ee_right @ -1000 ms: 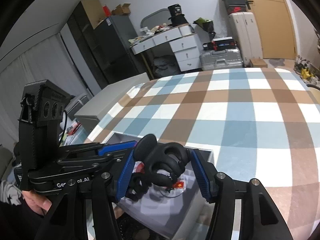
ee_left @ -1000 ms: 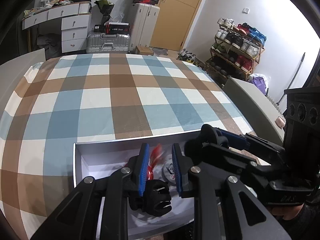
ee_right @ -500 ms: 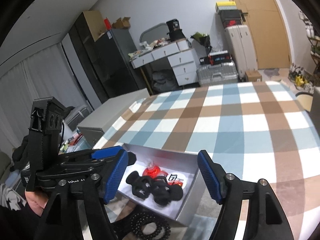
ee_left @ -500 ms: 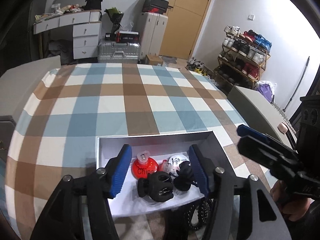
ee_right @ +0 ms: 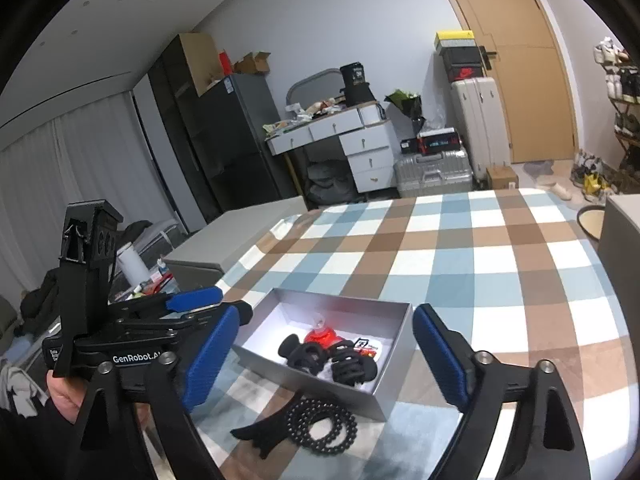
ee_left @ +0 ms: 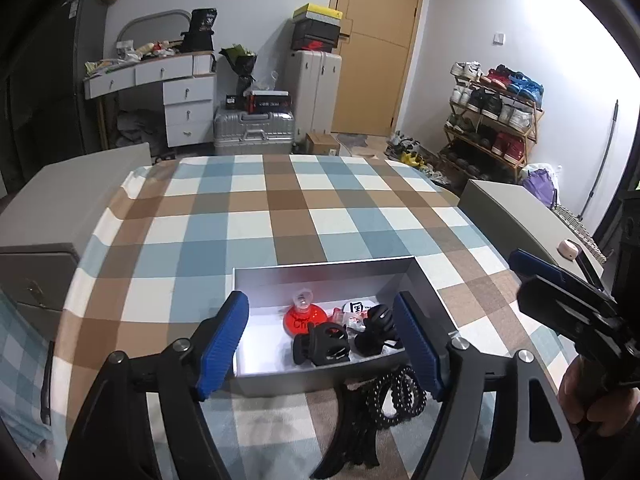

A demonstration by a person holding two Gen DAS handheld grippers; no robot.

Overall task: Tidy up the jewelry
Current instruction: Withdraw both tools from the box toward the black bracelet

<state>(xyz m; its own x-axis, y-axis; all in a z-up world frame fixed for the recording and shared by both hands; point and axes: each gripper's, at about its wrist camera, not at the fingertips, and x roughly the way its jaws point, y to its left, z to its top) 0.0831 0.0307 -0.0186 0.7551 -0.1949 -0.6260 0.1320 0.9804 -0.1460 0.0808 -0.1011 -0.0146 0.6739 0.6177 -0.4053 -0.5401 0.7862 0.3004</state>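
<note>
A grey open box (ee_left: 320,276) (ee_right: 384,396) sits on the checked tablecloth. Inside lie two black hair claws (ee_left: 320,345) (ee_right: 306,356), a red ornament (ee_left: 301,316) (ee_right: 322,336) and a white badge (ee_left: 357,307) (ee_right: 363,345). A black bead bracelet (ee_left: 394,396) (ee_right: 322,426) and a black flat clip (ee_left: 356,432) (ee_right: 262,432) lie on the cloth in front of the box. My left gripper (ee_left: 324,344) is open and empty, raised above the box's near edge. My right gripper (ee_right: 326,354) is open and empty, above the box.
The checked cloth (ee_left: 280,208) covers a table. Grey cabinets (ee_left: 72,200) (ee_left: 516,216) stand on both sides. A desk, suitcases, a door and a shoe rack (ee_left: 492,120) are at the back of the room.
Both grippers let go of the black hair claws into the box, opened wide and pulled back and up. The bracelet and flat clip have come into view.
</note>
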